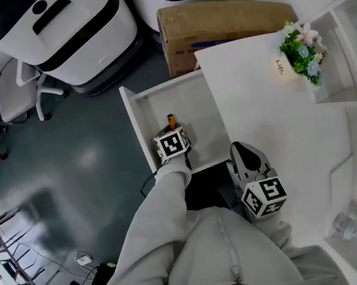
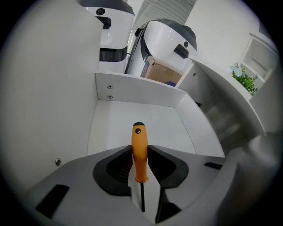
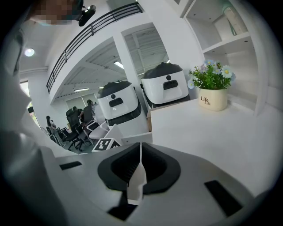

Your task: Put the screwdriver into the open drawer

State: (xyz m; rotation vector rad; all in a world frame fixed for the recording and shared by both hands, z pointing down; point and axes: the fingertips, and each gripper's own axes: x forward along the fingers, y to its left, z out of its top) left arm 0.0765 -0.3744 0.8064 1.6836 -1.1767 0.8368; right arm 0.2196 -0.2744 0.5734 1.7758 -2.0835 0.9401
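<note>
The screwdriver (image 1: 171,118) has an orange handle and a thin dark shaft (image 2: 142,196). My left gripper (image 1: 171,128) is shut on its handle (image 2: 139,152), which sticks out past the jaws over the white floor of the open drawer (image 1: 137,121). In the left gripper view the drawer's back wall (image 2: 137,90) stands ahead and the screwdriver hangs above the drawer floor (image 2: 132,117). My right gripper (image 1: 245,153) rests over the white tabletop (image 1: 282,130) beside the drawer, its jaws closed with nothing between them (image 3: 140,152).
A cardboard box (image 1: 221,24) stands behind the drawer, and two white machines (image 1: 64,29) beyond it. A flower pot (image 1: 303,55) sits at the back of the table next to white shelves (image 1: 350,48). Office chairs (image 1: 13,89) stand on the grey floor at left.
</note>
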